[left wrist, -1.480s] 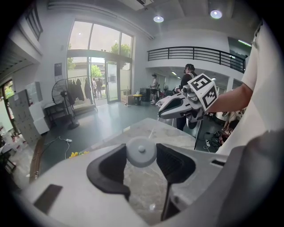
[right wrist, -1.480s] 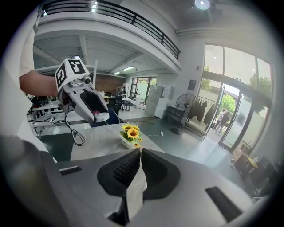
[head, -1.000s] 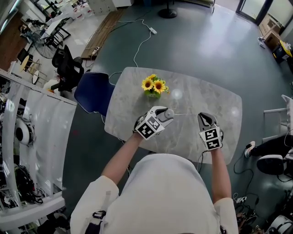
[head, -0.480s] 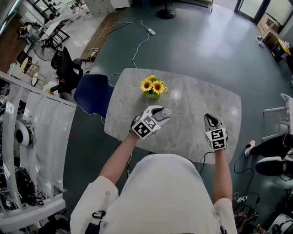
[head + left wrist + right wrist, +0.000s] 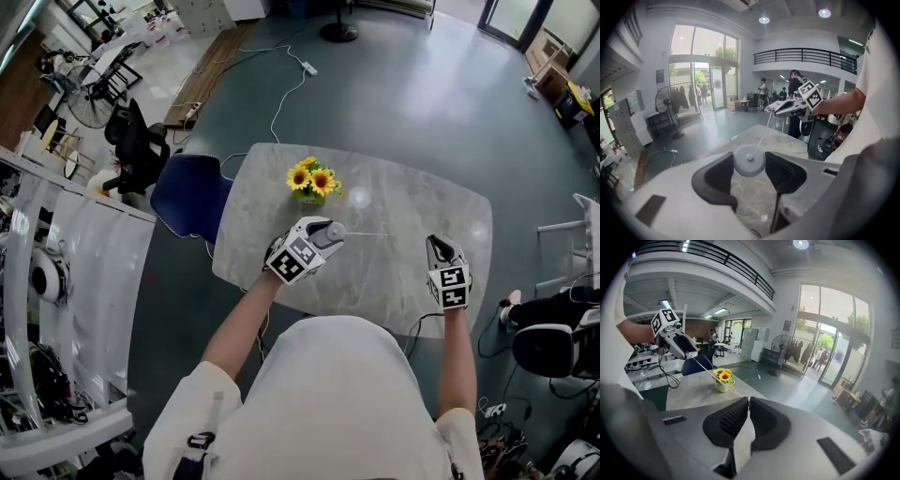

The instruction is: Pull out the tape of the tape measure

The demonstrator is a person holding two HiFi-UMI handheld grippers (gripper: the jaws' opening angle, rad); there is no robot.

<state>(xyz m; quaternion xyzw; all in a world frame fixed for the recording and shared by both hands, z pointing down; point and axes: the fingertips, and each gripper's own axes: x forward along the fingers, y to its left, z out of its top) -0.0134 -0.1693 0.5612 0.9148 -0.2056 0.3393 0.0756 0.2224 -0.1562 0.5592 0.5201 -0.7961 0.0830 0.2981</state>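
Wide hall with a smooth, dark blue-grey floor (image 5: 412, 84) and a white cable (image 5: 286, 94) snaking across it; in the middle, a pale marble-patterned table (image 5: 412, 202) with rounded corners and a glossy top. Near its far edge, yellow sunflowers (image 5: 314, 176) in a small pale pot (image 5: 312, 194); just beside the table, a blue padded chair (image 5: 192, 192). Over the near left part of the top, the left gripper (image 5: 325, 234), white moulded plastic, with a marker cube (image 5: 292, 261) of black-and-white squares on its back. Closed wide on the tape measure (image 5: 749, 160), a round, flat, matte grey case with a small hub at its centre, pressed on either side by black ribbed pads (image 5: 714, 176). From the case, a thin pale tape (image 5: 367, 234) drawn out taut above the table towards the right. Over the near right corner, well apart from the left, the right gripper (image 5: 438, 246), same white shell and square markers. Jaws fully together, textured black pads pinching the tape's end. Beyond, tall glazed doors (image 5: 701, 79), a standing fan (image 5: 665, 103) and a balcony with a dark barred railing (image 5: 806, 54).
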